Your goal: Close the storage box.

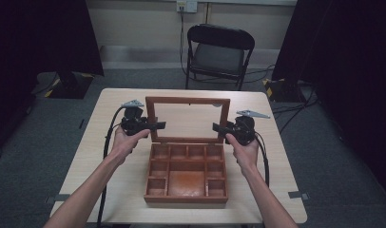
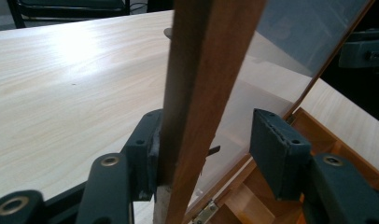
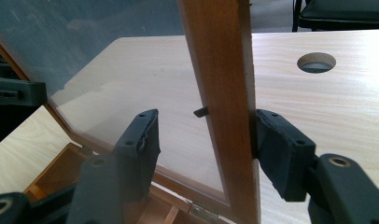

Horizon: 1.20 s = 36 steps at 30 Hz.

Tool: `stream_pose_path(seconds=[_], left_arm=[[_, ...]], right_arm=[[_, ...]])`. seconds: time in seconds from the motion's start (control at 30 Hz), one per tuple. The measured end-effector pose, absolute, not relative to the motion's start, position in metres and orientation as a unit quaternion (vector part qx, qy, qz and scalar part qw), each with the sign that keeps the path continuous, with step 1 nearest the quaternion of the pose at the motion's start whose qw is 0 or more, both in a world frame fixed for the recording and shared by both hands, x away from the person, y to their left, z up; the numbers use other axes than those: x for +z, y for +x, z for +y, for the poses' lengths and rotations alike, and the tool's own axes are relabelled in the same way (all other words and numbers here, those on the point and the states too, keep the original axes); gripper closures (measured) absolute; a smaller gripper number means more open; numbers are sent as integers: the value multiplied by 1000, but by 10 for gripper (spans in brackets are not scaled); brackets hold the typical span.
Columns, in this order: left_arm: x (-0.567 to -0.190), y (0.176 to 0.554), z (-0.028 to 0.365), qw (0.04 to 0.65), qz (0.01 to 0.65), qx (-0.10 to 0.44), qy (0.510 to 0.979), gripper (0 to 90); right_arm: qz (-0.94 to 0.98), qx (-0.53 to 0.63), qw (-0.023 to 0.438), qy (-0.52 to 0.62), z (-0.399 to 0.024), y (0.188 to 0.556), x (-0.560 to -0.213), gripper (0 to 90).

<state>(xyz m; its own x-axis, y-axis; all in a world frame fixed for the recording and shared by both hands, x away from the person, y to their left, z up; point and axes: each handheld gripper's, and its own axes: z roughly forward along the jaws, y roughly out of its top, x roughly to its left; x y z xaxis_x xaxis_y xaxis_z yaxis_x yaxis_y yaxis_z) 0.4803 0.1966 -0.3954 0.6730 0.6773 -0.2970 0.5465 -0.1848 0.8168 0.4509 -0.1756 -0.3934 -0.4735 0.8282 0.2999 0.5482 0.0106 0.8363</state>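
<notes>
An open wooden box [image 1: 186, 198] with several empty compartments sits on the table, its glass-paned lid [image 1: 188, 100] standing upright at the back. My left gripper [image 1: 158, 126] reaches in around the lid's left rail [image 2: 201, 84]. In the left gripper view [image 2: 213, 149] one pad [image 2: 148, 154] rests against the rail and the other stands well apart from it. My right gripper [image 1: 218, 127] straddles the lid's right rail [image 3: 225, 93]. In the right gripper view [image 3: 211, 144] one pad [image 3: 278, 149] touches the wood while the other stays off it, in front of the glass.
The light wooden table [image 1: 110, 156] has bare surface on both sides of the box and a round cable hole [image 3: 317, 62] behind the lid. A black folding chair [image 1: 219, 52] stands beyond the far edge. Brass hinges [image 2: 206, 212] join lid and box.
</notes>
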Motion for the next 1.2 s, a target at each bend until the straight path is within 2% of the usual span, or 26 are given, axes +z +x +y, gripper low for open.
stream_pose_path(seconds=[0.37, 0.8, 1.07, 1.2], left_arm=[[-394, 467, 196, 496, 383, 88, 774, 448], [-394, 460, 199, 509, 379, 73, 769, 434], [-392, 457, 205, 522, 390, 61, 756, 405], [-391, 453, 207, 523, 383, 67, 759, 436]], right_arm=[[700, 505, 132, 487, -179, 443, -392, 420], [704, 511, 116, 479, -181, 438, -390, 389], [703, 515, 106, 479, -184, 437, -391, 400], [704, 516, 103, 477, -183, 437, -391, 378]])
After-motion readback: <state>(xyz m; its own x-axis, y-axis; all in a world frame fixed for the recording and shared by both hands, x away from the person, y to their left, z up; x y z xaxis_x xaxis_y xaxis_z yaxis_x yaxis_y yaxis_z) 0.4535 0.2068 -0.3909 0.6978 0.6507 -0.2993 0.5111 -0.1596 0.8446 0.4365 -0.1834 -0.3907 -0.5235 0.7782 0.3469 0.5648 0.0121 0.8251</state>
